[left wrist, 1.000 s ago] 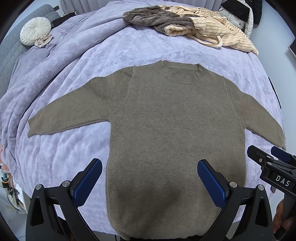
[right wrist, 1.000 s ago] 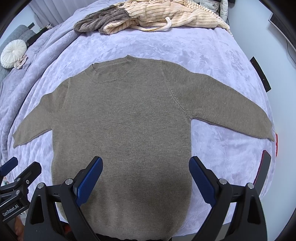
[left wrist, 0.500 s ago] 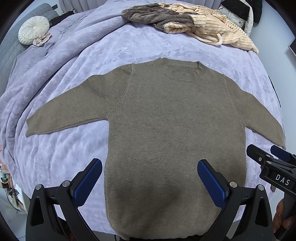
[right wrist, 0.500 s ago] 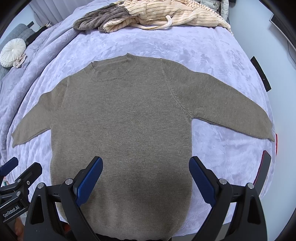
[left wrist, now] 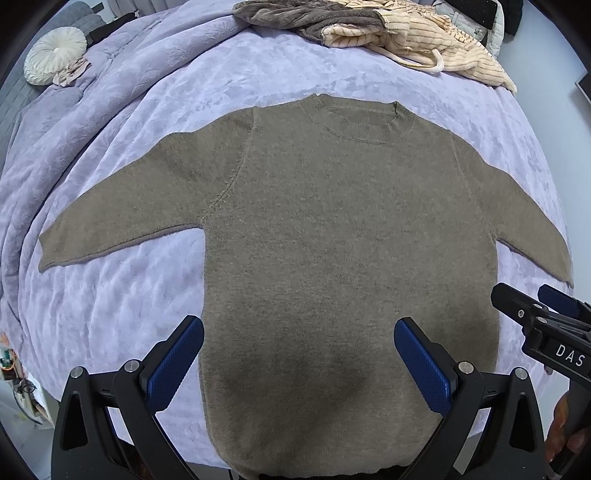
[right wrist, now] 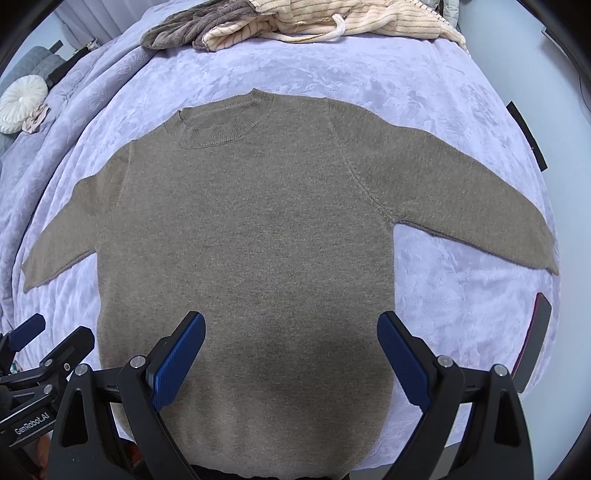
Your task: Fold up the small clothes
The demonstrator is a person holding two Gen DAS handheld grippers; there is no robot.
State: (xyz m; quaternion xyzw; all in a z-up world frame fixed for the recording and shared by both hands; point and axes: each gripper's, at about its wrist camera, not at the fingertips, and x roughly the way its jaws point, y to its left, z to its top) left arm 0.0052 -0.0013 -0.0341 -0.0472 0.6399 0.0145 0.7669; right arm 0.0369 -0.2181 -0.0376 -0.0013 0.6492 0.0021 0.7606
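Note:
A small olive-brown knit sweater (left wrist: 332, 240) lies flat on the lilac bedspread (left wrist: 147, 110), front up, both sleeves spread out, collar away from me; it also shows in the right wrist view (right wrist: 251, 240). My left gripper (left wrist: 299, 354) is open and empty above the sweater's lower left part. My right gripper (right wrist: 291, 350) is open and empty above the lower right part. The right gripper also shows at the right edge of the left wrist view (left wrist: 543, 317), and the left gripper at the left edge of the right wrist view (right wrist: 37, 350).
A pile of other clothes, grey-brown (left wrist: 306, 18) and cream striped (left wrist: 424, 40), lies at the far edge of the bed. A round white cushion (left wrist: 55, 55) sits far left. A dark flat object (right wrist: 532, 347) lies at the bed's right edge.
Both grippers have moved slightly forward over the sweater, which fills a bit more of each view. The sweater has not moved and both grippers stay open.

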